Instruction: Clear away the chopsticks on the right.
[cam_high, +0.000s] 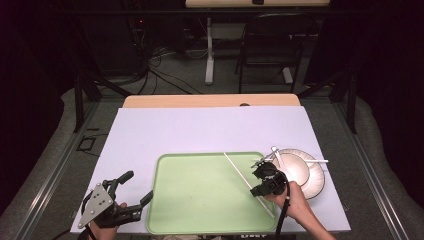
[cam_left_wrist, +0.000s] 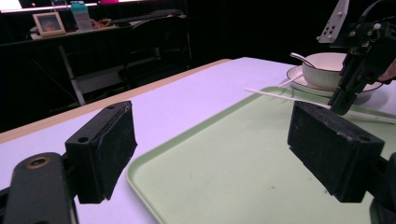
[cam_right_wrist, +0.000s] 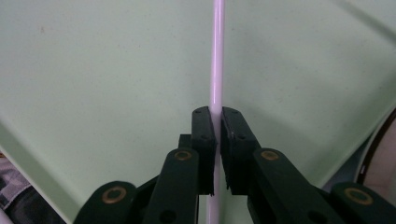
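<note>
White chopstick clamped by right gripper over unmarked green tray.

Claw around white chopstick, above tray

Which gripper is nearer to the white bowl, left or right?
Right. The right gripper is just beside the bowl, clamped on a white chopstick. The left gripper waits open, across the tray.

The high view looks down and forward over the worktop, while both gripper views sit close above the shared green tray toward 3 o'clock.
</note>
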